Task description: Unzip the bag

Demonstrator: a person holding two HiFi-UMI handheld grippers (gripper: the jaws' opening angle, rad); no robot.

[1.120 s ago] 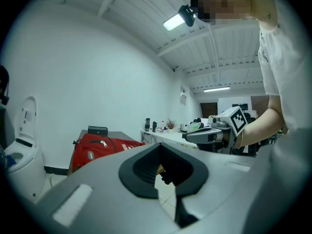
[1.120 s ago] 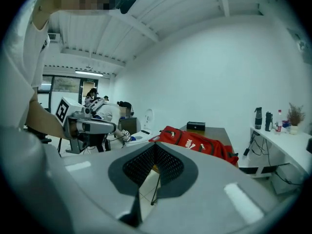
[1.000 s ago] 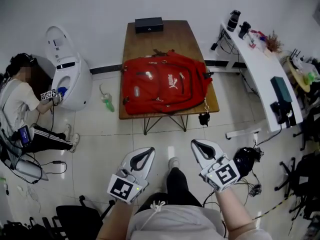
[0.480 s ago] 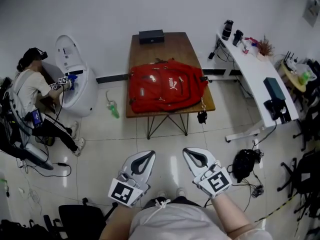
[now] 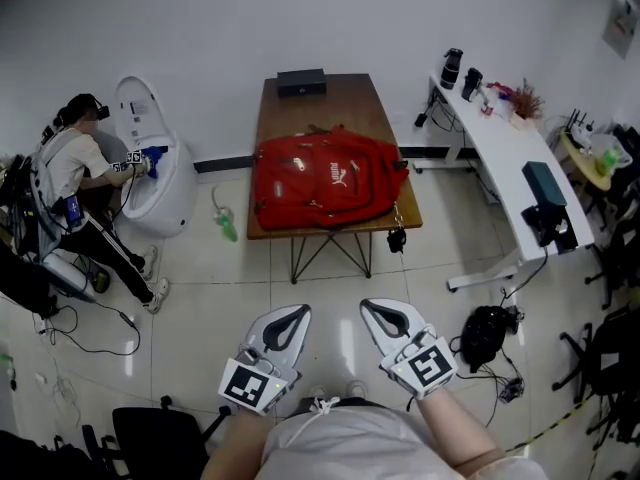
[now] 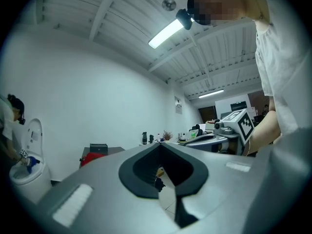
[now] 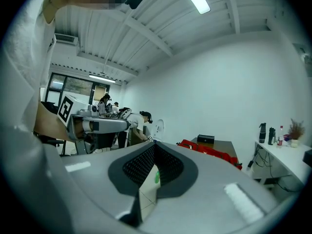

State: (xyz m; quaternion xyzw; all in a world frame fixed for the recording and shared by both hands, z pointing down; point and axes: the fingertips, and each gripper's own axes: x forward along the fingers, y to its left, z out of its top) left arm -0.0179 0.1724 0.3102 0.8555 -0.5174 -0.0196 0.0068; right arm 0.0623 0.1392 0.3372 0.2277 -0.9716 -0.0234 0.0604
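Observation:
A red backpack [image 5: 325, 190] lies flat on a brown wooden table [image 5: 325, 103] some way ahead of me; its zips look closed. Low in the head view, both grippers hang over the tiled floor, well short of the table. My left gripper [image 5: 297, 310] is shut with nothing in it, and so is my right gripper [image 5: 371, 306]. The left gripper view shows its jaw tips meeting [image 6: 159, 145] and a sliver of the red backpack [image 6: 88, 158] far off. In the right gripper view the tips also touch [image 7: 153, 144], with the backpack [image 7: 209, 150] beyond them.
A black box [image 5: 301, 81] sits at the table's far end. A long white desk [image 5: 505, 153] with clutter runs along the right. At left a person [image 5: 75, 183] crouches by a white pod [image 5: 150, 173]. A green bottle [image 5: 226, 226], a black bag [image 5: 483, 330] and cables lie on the floor.
The head view has drawn back, so the table and backpack look smaller and farther. Both grippers stay shut and low. The person at left has shifted position.

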